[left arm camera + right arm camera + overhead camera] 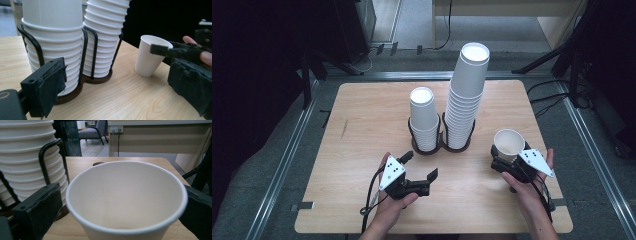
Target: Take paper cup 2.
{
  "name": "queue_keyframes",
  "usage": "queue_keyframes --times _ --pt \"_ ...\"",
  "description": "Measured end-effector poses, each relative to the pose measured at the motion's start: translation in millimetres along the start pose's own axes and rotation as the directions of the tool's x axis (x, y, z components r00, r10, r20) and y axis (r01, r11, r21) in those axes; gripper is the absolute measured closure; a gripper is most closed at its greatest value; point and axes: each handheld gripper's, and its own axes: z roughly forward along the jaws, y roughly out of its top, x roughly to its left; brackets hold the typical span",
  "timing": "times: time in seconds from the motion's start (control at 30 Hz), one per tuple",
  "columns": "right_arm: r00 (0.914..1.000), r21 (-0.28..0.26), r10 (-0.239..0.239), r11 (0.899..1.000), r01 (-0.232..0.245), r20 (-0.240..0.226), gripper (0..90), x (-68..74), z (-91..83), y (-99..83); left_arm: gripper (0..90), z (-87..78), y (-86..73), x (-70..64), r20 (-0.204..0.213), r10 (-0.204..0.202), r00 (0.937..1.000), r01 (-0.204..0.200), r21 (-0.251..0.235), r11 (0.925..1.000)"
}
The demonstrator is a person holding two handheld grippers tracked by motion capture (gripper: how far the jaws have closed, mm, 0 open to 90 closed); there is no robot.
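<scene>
White paper cup (508,142), single and upright with its mouth open upward, is seen at the near right of the light wooden table (362,150); it is clasped between the black jaws of the right gripper (504,159), whose padded faces are pressed against its sides in the right gripper view (126,202); in the left gripper view the cup's base (147,60) appears to be resting on the wood. No brand, label or writing can be read on the cup. The left gripper (419,167) is held at the near middle of the table with its jaws spread apart and nothing between them. A black wire double cup holder on a dark wooden base (440,142) is placed at the table's centre; a short stack of white paper cups (423,117) fills its left ring; a tall stack of white paper cups (466,95) fills its right ring, just left of the held cup.
</scene>
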Motion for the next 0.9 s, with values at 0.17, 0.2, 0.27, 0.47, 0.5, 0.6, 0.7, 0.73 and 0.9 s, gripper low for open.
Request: queue_keyframes --times 0.17,0.2,0.27,0.47,0.5,0.6,0.7,0.73,0.9 --pt "0.9997 -0.003 -0.020 1.000 0.020 -0.012 0.0 0.3 -11.6 5.1 2.2 9.0 10.1 -4.2 -0.005 0.004 1.0000 -0.004 -0.010 0.9999" --pt "0.9998 -0.005 -0.011 1.000 0.011 -0.017 0.0 0.3 -13.9 7.1 2.2 11.6 12.2 -5.6 -0.004 0.009 0.9999 -0.009 -0.011 0.9999" --pt "0.9997 -0.015 -0.005 1.000 0.004 -0.023 0.0 0.2 -17.8 11.4 2.1 16.4 16.9 -8.2 0.000 0.019 0.9998 -0.019 -0.011 0.9998" --pt "0.9988 -0.036 -0.002 0.999 0.000 -0.048 0.0 3.6 -25.2 22.4 2.2 30.6 31.1 -15.6 -0.009 0.029 0.9995 -0.029 -0.027 0.9992" --pt "0.9986 -0.040 -0.002 0.999 0.000 -0.052 0.0 4.4 -26.4 24.2 2.1 34.1 33.8 -16.4 -0.016 0.026 0.9995 -0.026 -0.029 0.9992" --pt "0.9981 -0.052 -0.006 0.999 0.003 -0.062 0.0 6.7 -30.3 30.7 2.1 41.6 39.8 -17.2 -0.029 0.021 0.9994 -0.021 -0.034 0.9992" --pt "0.9967 -0.069 -0.009 0.998 0.004 -0.081 0.0 8.8 -34.8 39.7 2.1 49.6 45.7 -17.8 -0.042 0.020 0.9989 -0.022 -0.033 0.9992" --pt "0.9964 -0.075 -0.009 0.997 0.003 -0.084 0.0 9.8 -36.3 43.4 2.1 52.2 47.2 -18.1 -0.044 0.019 0.9988 -0.020 -0.035 0.9992" --pt "0.9927 -0.108 0.003 0.994 -0.016 -0.121 0.0 14.5 -41.6 65.9 2.1 64.2 53.8 -19.7 -0.069 0.023 0.9973 -0.026 -0.047 0.9985"
